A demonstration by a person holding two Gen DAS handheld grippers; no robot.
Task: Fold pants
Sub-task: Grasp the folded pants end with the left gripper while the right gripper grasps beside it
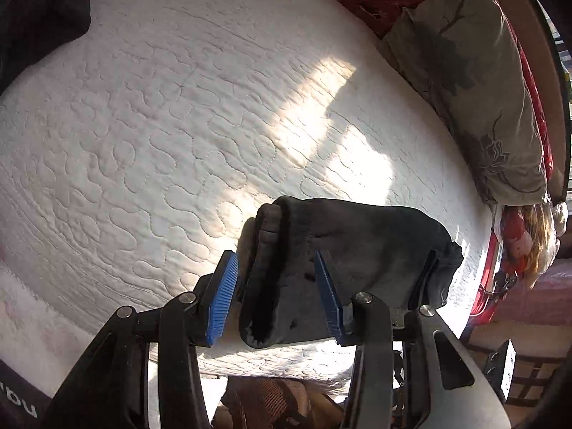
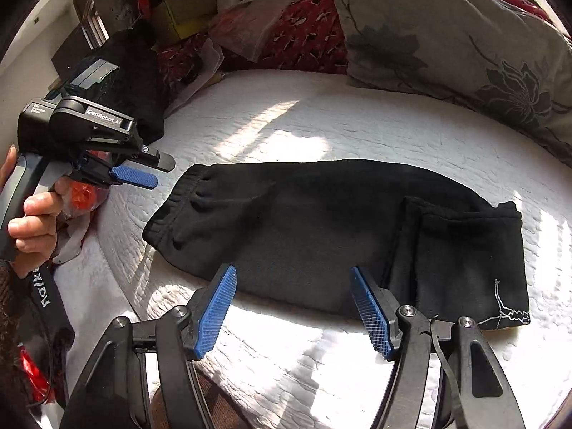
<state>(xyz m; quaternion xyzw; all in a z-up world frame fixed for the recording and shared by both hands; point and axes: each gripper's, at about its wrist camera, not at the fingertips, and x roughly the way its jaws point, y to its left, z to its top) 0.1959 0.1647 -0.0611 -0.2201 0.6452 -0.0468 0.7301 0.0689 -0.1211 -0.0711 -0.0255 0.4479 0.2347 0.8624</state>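
- Bed (image 2: 357, 125), with a white quilted cover, carries everything here. A flowered pillow (image 2: 447, 35) lies along its far side, at about 1 o'clock in the right wrist view.
- Pants (image 2: 286, 221), black, lie flat on the bed and are already doubled lengthwise. In the right wrist view their long axis runs from 9 o'clock to 3 o'clock.
- The leg end (image 2: 464, 257) is turned back on top at the 3 o'clock side, so that end looks thicker. A small white stitched mark (image 2: 507, 307) shows at its near corner.
- The waistband (image 2: 178, 207) is the free end at 9 o'clock and still lies out flat.
- The right hand-held gripper (image 2: 293, 270) hangs over the near long edge of the pants. Its jaws are spread wide and hold nothing; the pants lie at 12 o'clock from it, broadside on.
- The left hand-held gripper (image 2: 162, 173) sits just beyond the waistband at 9 o'clock, close to it but apart. It points along the pants' length, with its jaws partly parted and nothing in them.
- In the left wrist view the waistband (image 1: 264, 250) shows end-on between the blue pads (image 1: 223, 300), at 12 o'clock.
- Judgement: the left one is nearer the waistband, so the next fold probably means taking that end and carrying it toward 3 o'clock.
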